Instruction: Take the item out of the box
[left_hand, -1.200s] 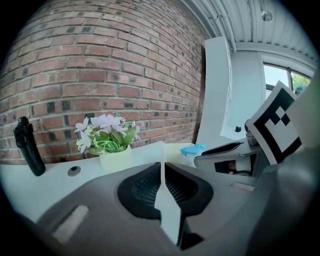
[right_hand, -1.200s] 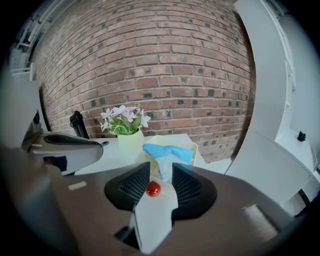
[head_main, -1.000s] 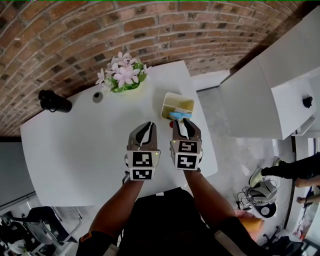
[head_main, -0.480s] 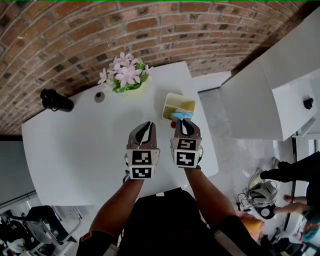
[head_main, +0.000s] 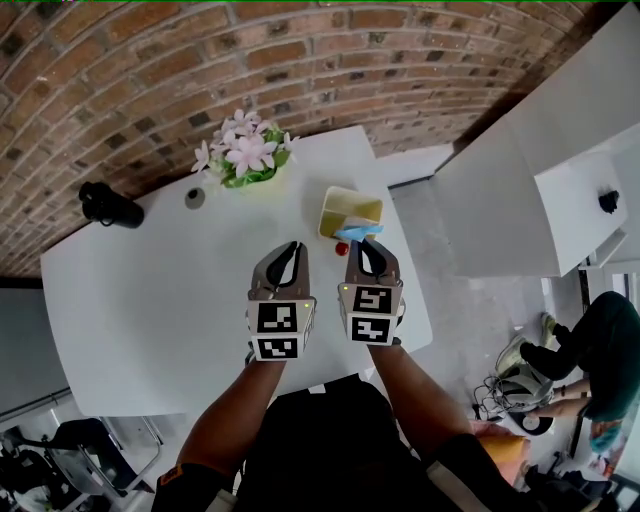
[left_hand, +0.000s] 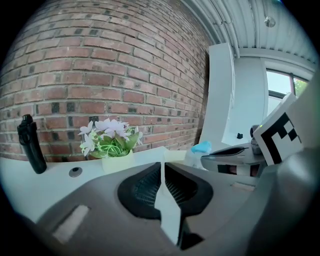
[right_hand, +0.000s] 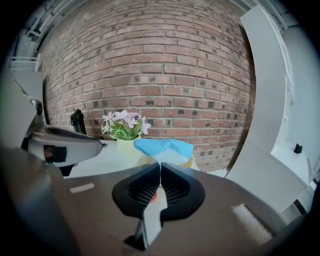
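As they just closed, the right tongs (head_main: 364, 243) pinch the blue item (right_hand: 165, 148).

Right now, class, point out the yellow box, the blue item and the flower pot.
yellow box (head_main: 331, 212): head view, its left wall.
blue item (right_hand: 162, 149): right gripper view, its blue top.
flower pot (left_hand: 116, 161): left gripper view, the pot's front face.

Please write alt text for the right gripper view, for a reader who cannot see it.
The right gripper has just closed its jaws on the lower edge of a blue packet, with a yellow box just behind it on a white table. Further back stand a pot of pink flowers and a brick wall.
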